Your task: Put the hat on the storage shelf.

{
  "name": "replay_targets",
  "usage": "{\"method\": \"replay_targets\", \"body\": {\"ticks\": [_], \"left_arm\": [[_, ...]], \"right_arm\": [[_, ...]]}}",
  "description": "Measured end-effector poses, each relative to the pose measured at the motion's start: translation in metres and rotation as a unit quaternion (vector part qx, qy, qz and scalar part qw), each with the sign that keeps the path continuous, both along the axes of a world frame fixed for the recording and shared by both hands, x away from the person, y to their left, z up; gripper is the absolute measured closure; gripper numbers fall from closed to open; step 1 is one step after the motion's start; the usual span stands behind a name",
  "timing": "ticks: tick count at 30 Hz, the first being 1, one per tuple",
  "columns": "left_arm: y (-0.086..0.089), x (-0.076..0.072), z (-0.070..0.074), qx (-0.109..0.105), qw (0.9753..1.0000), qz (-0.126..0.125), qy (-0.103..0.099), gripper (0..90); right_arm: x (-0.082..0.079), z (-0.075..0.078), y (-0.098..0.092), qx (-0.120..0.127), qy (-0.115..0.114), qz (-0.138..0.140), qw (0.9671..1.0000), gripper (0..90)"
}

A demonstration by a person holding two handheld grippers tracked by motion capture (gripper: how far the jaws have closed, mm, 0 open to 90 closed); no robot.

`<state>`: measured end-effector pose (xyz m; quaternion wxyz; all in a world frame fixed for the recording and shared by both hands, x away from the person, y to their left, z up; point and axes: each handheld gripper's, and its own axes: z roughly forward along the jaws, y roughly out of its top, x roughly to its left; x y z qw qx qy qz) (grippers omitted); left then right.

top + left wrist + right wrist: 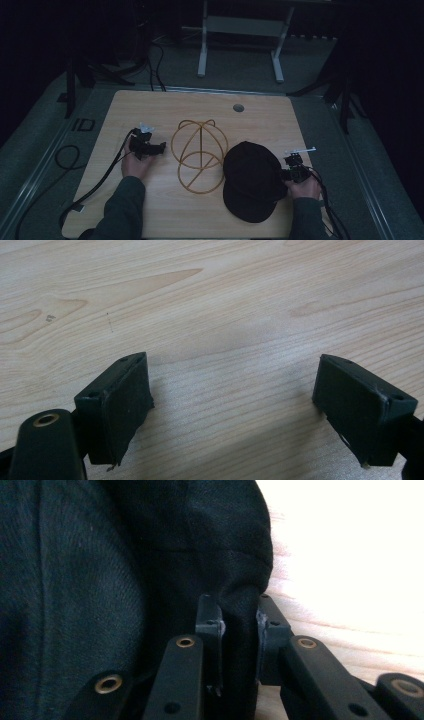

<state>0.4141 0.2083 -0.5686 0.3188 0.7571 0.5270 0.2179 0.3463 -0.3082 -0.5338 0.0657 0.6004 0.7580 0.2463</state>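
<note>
At the lower right of the table (150, 210), the soft, light black cap (250, 177) is pinched by its floppy edge in the right gripper (239, 625), beside the wire frame (199, 152), while the left gripper (232, 400) gapes empty.

- The worktop (150, 107) is a light wood-grain slab with rounded corners, and there's a small round grey grommet (238, 107) set into it near the far edge.
- A brass-coloured wire frame (199, 154), dome shaped and made of thin hoops, sits about mid-worktop, nearer the person than the grommet.
- A black cap (251, 180) lies just right of the wire frame, its edge touching or overlapping the frame's right side; can't tell which.
- Left of the wire frame, a black cable (107, 172) trails across the wood and off the worktop's left edge.
- Close up, the wood (220, 315) shows wavy grain and a couple of tiny dark specks.
</note>
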Motion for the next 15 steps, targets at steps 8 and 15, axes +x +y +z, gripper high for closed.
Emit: {"method": "replay_targets", "body": {"ticks": [8, 15], "left_arm": [[0.000, 0.000, 0.000, 0.000, 1.0000, 0.000, 0.000, 15.2], [0.000, 0.000, 0.000, 0.000, 1.0000, 0.000, 0.000, 15.2]], "right_arm": [[0.006, 0.004, -0.005, 0.029, 0.025, 0.012, 0.9992, 80.0], [0.009, 0.010, -0.003, 0.034, 0.029, 0.015, 0.9989, 80.6]]}}
